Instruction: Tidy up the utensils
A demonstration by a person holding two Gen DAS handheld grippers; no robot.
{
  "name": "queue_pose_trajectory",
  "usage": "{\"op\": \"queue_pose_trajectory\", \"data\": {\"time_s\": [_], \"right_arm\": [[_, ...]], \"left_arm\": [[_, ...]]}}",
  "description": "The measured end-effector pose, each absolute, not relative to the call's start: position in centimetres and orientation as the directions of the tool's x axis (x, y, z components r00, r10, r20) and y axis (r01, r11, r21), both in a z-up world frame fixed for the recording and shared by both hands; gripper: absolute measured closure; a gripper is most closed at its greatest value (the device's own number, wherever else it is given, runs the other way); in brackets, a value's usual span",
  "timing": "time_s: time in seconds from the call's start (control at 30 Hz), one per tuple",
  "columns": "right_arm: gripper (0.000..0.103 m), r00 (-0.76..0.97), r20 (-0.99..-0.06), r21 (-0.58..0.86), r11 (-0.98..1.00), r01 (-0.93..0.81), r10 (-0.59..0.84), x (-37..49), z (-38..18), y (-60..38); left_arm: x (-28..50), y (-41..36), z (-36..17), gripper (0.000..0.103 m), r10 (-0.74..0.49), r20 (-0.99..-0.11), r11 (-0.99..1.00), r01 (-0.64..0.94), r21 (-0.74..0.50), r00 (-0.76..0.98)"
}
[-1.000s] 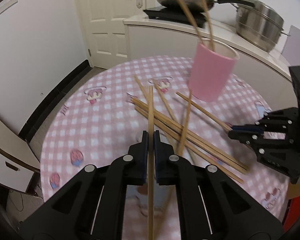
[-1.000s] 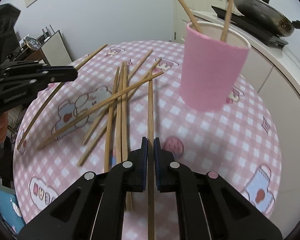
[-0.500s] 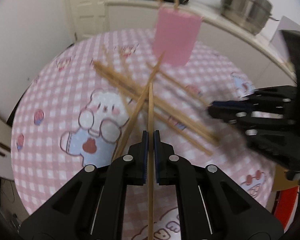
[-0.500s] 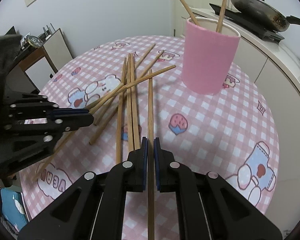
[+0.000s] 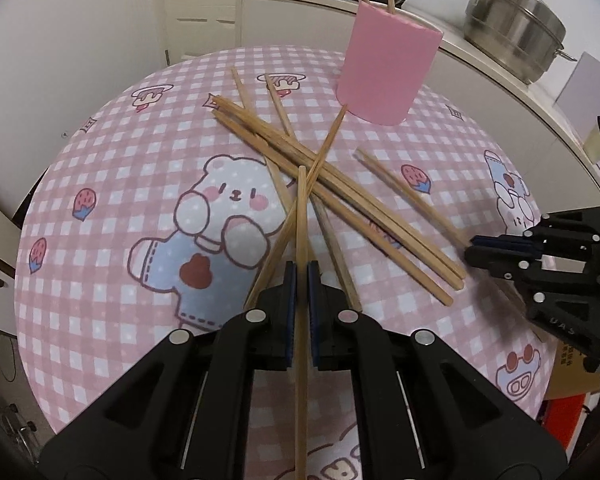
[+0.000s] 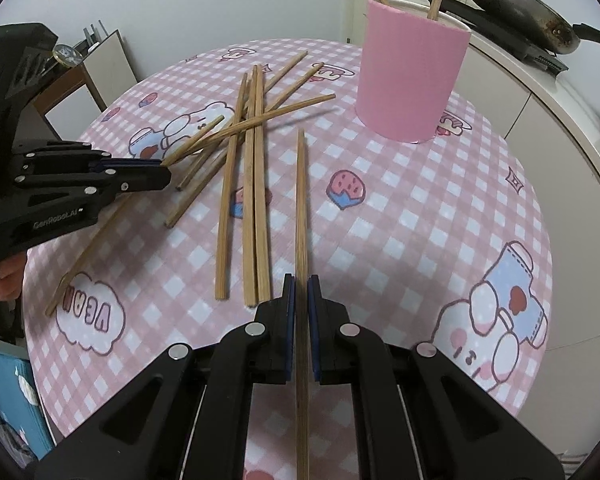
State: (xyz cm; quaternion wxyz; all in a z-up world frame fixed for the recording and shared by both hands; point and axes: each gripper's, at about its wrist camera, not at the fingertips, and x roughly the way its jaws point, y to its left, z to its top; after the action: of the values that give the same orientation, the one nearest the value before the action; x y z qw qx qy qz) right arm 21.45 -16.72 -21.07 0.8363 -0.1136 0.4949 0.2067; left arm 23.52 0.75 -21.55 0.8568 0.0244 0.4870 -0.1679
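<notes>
On the round table with its pink checked cartoon cloth (image 6: 420, 216), the tall pink cylindrical cup (image 6: 412, 68) stands at one o'clock with two wooden chopsticks already inside; about eight loose wooden chopsticks (image 6: 256, 168) lie crossed at eleven o'clock, so most work remains, I judge; the left gripper (image 5: 301, 276) pinches one chopstick (image 5: 301, 216); the right gripper (image 6: 301, 280) clamps another chopstick (image 6: 301, 200); "GenRobot.AI" shows on the left tool, "VEGA" inverted on the cloth.

Opposed wrist views, close, sharing pink tablecloth (image 5: 100, 272)
</notes>
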Motion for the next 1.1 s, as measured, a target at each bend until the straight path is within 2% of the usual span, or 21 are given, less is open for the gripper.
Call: {"op": "queue_pose_trajectory", "data": {"time_s": [0.87, 1.0, 1.1], "right_arm": [[0.098, 0.376, -0.902, -0.01, 0.86, -0.511, 0.213, 29.4, -21.6, -12.8], [0.098, 0.401, -0.885, -0.001, 0.861, -0.509, 0.236, 29.0, -20.8, -12.9], [0.098, 0.44, -0.853, 0.022, 0.861, -0.508, 0.281, 28.4, -18.6, -13.4]], "left_arm": [[28.8, -1.0, -21.8, 0.096, -0.231, -0.887, 0.932, 0.353, -0.084, 0.399], [28.8, -1.1, -21.4, 0.096, -0.222, -0.88, 0.935, 0.346, -0.07, 0.42], [28.0, -1.1, -20.0, 0.096, -0.261, -0.855, 0.929, 0.358, -0.095, 0.449]]}}
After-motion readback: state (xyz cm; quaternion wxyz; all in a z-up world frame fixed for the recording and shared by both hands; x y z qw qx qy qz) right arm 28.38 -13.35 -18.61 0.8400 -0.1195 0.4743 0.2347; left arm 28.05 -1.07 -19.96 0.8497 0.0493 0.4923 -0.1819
